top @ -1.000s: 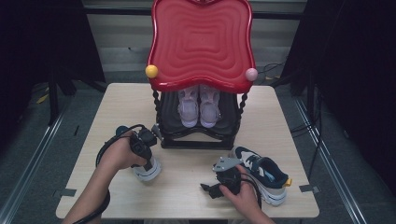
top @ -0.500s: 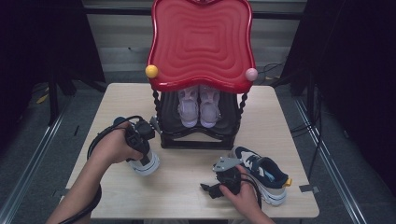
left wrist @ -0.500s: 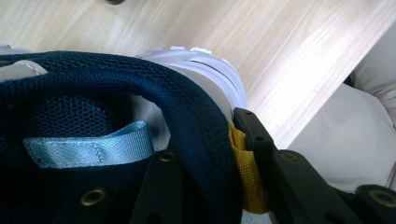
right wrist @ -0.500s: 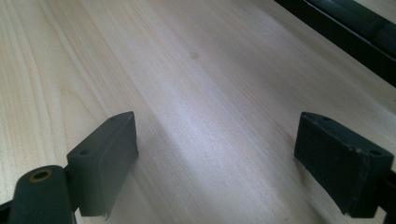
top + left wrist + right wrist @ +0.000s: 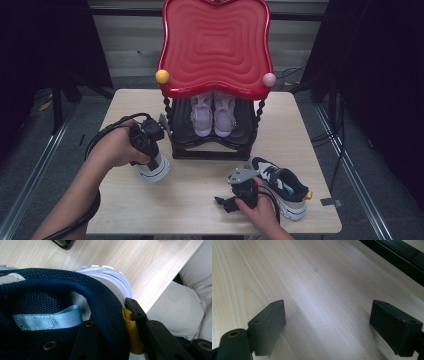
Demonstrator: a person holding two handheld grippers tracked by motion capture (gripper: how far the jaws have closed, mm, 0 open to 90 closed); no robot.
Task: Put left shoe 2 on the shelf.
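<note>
While the left gripper (image 5: 117,340) pinches the padded heel collar of a navy mesh sneaker with a white ribbed sole (image 5: 75,297), one jaw sits inside by the pale blue satin tag (image 5: 47,320), the other outside on the yellow pull tab (image 5: 131,332). In the high view this sneaker (image 5: 152,167) hangs heel-up at the pale wood-grain table's (image 5: 200,200) left, beside the black shoe rack (image 5: 215,145). Left hand (image 5: 117,147) wraps the gripper from above. Right gripper (image 5: 329,325) is spread wide, low over bare tabletop, beside the matching sneaker (image 5: 280,185).
</note>
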